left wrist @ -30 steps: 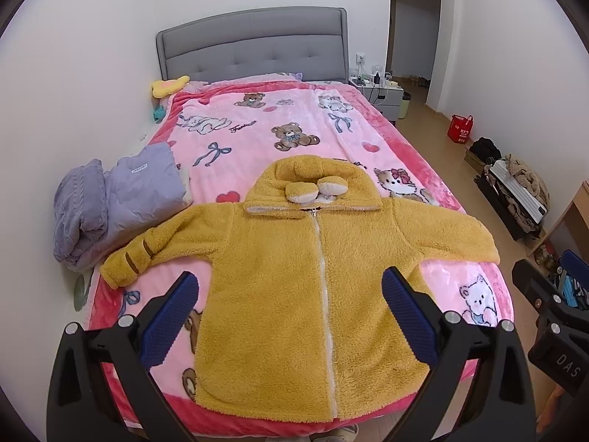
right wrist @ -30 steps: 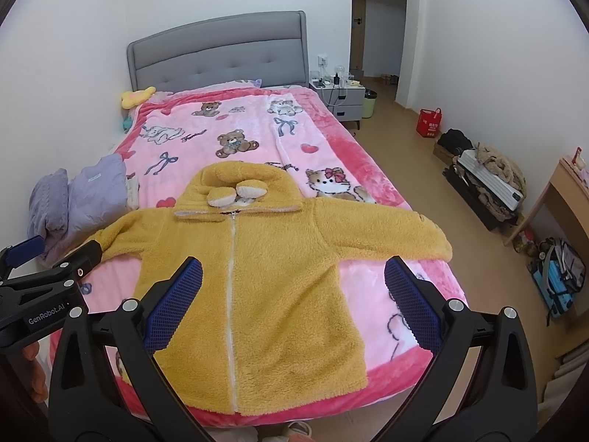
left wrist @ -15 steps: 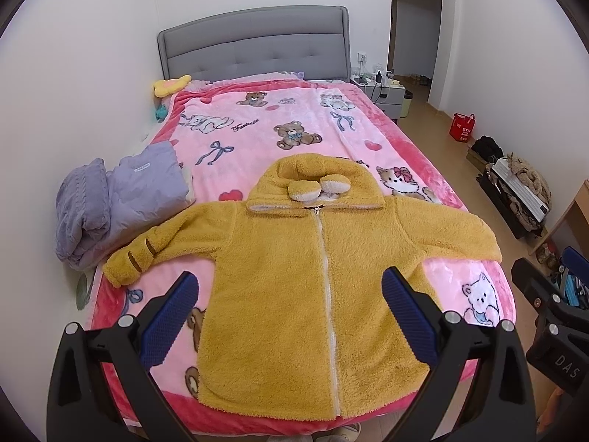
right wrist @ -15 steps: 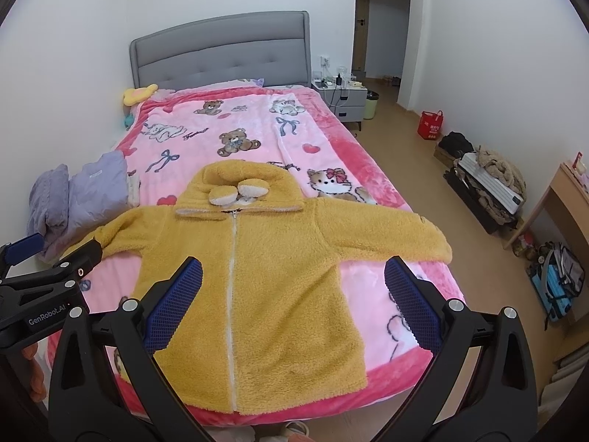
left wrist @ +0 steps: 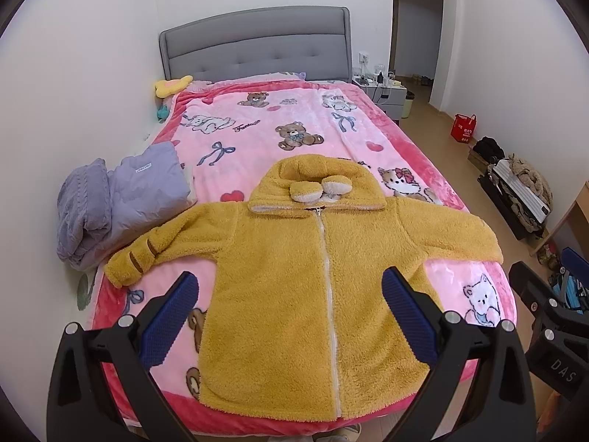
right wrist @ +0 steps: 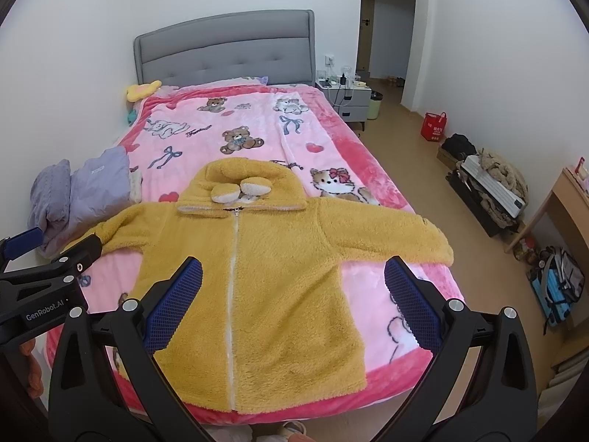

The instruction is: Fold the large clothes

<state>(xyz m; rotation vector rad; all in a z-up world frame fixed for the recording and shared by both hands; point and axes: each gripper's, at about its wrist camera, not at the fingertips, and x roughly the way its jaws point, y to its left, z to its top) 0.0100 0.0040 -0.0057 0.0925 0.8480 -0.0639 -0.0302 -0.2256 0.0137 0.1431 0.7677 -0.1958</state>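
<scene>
- The yellow fleece jacket [left wrist: 294, 287] lies flat, zipped, on the bed [left wrist: 257, 129].
- Left claw [left wrist: 291, 313] spread wide, empty; right claw [right wrist: 292, 302] likewise.
- Only the right view shows the backpack [right wrist: 557, 283].

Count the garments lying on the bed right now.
3: the yellow fleece hooded jacket spread flat, zipped, at the foot of the bed; a lilac padded garment folded by the wall; a lilac knit beside it. More may be hidden beneath that pile.

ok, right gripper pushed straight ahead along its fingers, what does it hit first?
Most likely the yellow fleece jacket: the open right gripper points at its body right of the zipper, nothing in between. Depth is unclear.
</scene>
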